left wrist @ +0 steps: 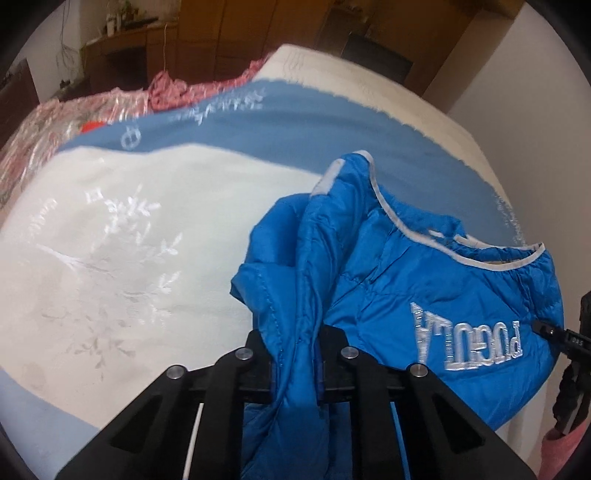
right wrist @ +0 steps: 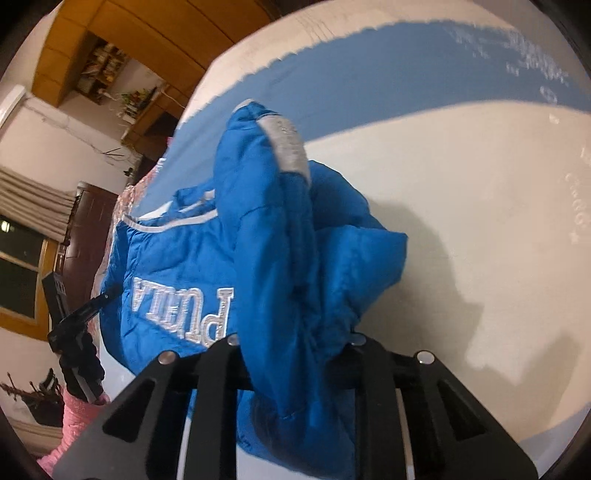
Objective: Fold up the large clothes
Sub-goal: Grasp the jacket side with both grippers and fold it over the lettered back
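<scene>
- A bed fills most of both views, covered by a white and blue bedspread (left wrist: pixel 122 229) with a pale embroidered leaf pattern; its blue band (right wrist: pixel 388 70) runs across the far side.
- Behind the bed stand wooden cabinets (left wrist: pixel 229 33) and a white wall; the right wrist view also shows a window (right wrist: pixel 18 269) with a wooden frame at the left edge.
- A pink floral cloth (left wrist: pixel 55 125), shiny in places, lies bunched at the bed's far left edge.
- The blue puffer jacket (left wrist: pixel 424 295) is held up over the bedspread between the two tongs, its grey-trimmed collar sagging in the middle and white embroidered lettering (left wrist: pixel 469 343) reading upside down across the panel.
- One grey-cuffed corner of the jacket (right wrist: pixel 288 144) sticks upward in the right wrist view, throwing a shadow on the white cloth.
- The left gripper (left wrist: pixel 295 373) is pinched tight on a gathered fold of the jacket's fabric, which bunches between its black jaws.
- The right gripper (right wrist: pixel 295 369) likewise clamps a thick wad of the jacket's blue fabric.
- A pink sleeve (right wrist: pixel 79 417) shows below the other tong at the left edge of the right wrist view.
</scene>
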`<state>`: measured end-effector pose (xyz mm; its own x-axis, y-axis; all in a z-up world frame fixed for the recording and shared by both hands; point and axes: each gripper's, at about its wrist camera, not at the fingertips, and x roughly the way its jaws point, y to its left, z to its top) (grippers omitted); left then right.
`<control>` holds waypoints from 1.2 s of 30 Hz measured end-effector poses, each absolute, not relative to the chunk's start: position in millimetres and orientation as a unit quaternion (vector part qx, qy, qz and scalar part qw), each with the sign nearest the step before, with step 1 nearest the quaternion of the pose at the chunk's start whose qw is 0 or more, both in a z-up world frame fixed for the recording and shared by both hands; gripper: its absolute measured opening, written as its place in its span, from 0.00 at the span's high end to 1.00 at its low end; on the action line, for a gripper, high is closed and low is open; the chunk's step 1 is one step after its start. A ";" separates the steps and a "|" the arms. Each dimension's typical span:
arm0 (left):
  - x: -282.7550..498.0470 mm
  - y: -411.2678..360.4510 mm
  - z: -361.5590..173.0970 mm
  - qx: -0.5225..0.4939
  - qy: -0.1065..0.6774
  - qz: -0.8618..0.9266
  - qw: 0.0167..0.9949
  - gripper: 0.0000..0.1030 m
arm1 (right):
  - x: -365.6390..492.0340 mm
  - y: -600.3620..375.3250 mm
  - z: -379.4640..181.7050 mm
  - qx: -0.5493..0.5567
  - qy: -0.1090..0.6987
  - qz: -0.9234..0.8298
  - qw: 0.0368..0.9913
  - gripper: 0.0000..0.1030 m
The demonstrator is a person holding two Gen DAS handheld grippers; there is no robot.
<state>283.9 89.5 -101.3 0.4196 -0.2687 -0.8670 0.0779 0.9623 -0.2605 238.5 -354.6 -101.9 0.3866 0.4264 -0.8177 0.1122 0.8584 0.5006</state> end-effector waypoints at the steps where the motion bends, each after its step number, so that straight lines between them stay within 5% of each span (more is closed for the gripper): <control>1: 276.9 89.6 -92.2 -0.091 0.523 -0.108 0.841 0.87 | 233.5 -354.4 -94.4 0.244 0.541 0.102 0.799 0.82; 19: 114.5 101.8 -10.5 -0.081 0.502 -0.173 0.843 0.88 | 56.7 -332.4 -3.6 0.212 0.544 0.108 0.804 0.83; 36: 42.6 112.0 -104.9 -0.046 0.564 -0.110 0.817 0.83 | 13.4 -319.1 -86.1 0.213 0.607 0.044 0.764 0.81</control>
<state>42.6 112.0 -105.0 0.3404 -0.2307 -0.9115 0.1279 0.9718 -0.1982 13.4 -319.1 -86.1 0.2593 0.3267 -0.9089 0.1916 0.9050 0.3799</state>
